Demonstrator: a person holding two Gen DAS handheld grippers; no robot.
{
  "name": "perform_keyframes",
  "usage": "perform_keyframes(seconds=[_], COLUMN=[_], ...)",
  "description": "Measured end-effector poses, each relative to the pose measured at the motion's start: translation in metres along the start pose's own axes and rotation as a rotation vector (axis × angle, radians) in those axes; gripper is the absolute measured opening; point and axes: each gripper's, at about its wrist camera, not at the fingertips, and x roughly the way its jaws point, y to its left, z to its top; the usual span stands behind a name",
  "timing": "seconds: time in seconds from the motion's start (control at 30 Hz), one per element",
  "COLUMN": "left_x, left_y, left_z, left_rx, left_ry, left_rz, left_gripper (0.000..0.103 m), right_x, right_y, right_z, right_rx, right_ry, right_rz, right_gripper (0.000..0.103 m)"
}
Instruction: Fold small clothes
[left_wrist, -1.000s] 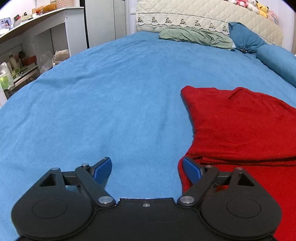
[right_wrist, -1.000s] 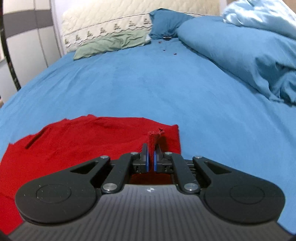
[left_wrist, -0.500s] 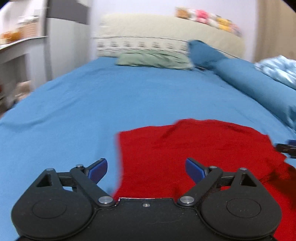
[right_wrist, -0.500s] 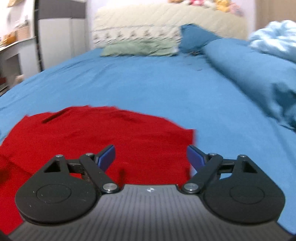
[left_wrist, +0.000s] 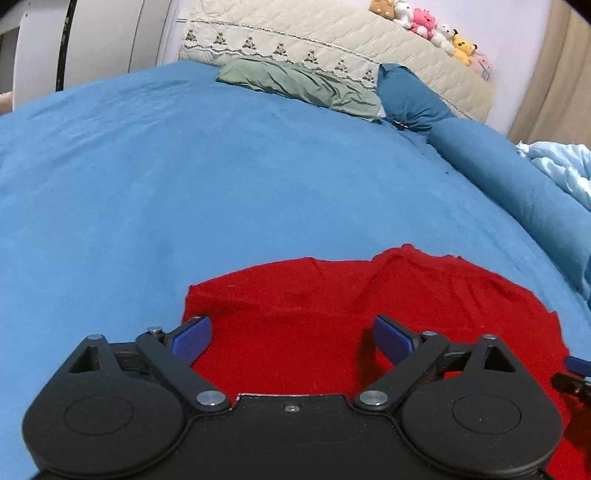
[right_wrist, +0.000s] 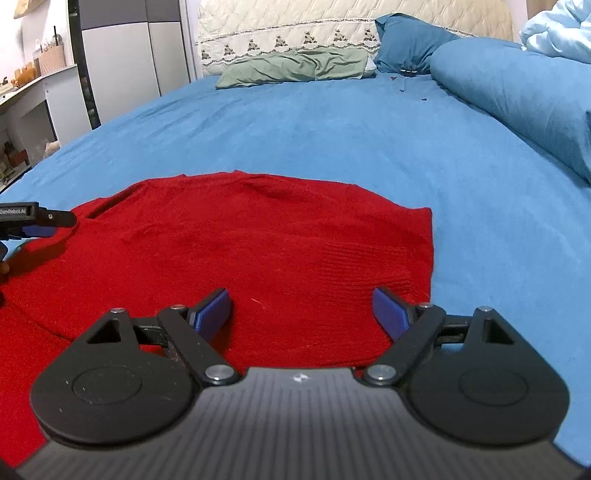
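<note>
red knit garment (right_wrist: 258, 243) spread flat on the blue bed (right_wrist: 332, 129), left claw (left_wrist: 291, 341) spread wide and empty over its 9 o'clock edge, right claw (right_wrist: 301, 310) spread wide and empty over its 3 o'clock corner, small white lettering on the left claw at 9 o'clock in the right view, too small to read surely

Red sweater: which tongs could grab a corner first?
Probably the right tongs: open, with the red sweater corner beside one fingertip. The left tongs, open too, sit by the opposite edge.
</note>
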Motion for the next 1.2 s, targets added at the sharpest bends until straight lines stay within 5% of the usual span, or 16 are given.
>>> perform_keyframes(seconds=[0.23, 0.63, 0.87, 1.2], left_x=[-0.062, -0.278, -0.343, -0.349], left_y=[-0.019, -0.083, -0.084, -0.065], left_z=[0.006, -0.030, -0.111, -0.229], left_rx=[0.037, 0.162, 0.097, -0.007], left_ry=[-0.028, -0.119, -0.043, 0.083], left_rz=[0.063, 0.181, 0.172, 0.177], left_gripper=[0.096, 0.097, 0.097, 0.086], right_x=[-0.042, -0.265, -0.347, -0.363], right_y=[0.003, 0.006, -0.004, 0.008], right_z=[0.008, 0.021, -0.041, -0.165], right_rx=[0.022, 0.013, 0.068, 0.092], right_ry=[-0.035, -0.087, -0.007, 0.109], right_rz=[-0.002, -0.010, 0.007, -0.062], right_gripper=[0.101, 0.101, 0.101, 0.097])
